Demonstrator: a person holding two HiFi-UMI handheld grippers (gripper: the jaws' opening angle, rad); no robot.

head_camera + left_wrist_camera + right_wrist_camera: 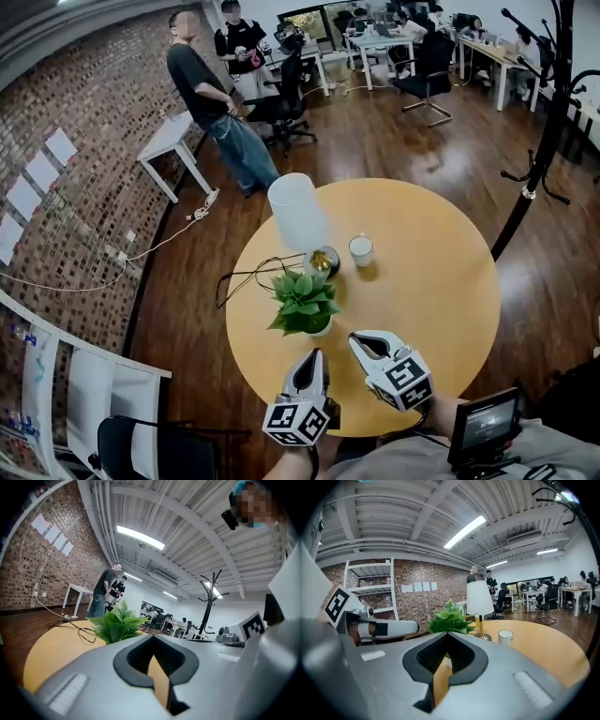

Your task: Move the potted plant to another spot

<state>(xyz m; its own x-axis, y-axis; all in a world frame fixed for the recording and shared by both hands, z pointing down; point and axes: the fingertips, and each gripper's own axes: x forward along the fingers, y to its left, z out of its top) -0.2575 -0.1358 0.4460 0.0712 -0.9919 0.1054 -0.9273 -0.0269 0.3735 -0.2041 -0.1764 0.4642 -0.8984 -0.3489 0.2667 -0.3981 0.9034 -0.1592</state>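
The potted plant [302, 302], green leaves in a small pale pot, stands on the round yellow table [441, 281] left of its centre. My left gripper [314, 355] is just in front of the plant, near the table's front edge, shut with nothing in it. My right gripper [357, 338] is beside it to the right, also shut and empty. In the left gripper view the plant [119, 623] rises just beyond the closed tips [152, 637]. The right gripper view shows the plant [450, 619] straight ahead of the closed tips [447, 633]. Neither gripper touches it.
A white-shaded lamp [298, 211] and a white cup [361, 249] stand behind the plant. A dark cable [248, 277] loops off the table's left side. A black coat stand [548, 122] is at the right, and a person [220, 103] stands beyond the table by the brick wall.
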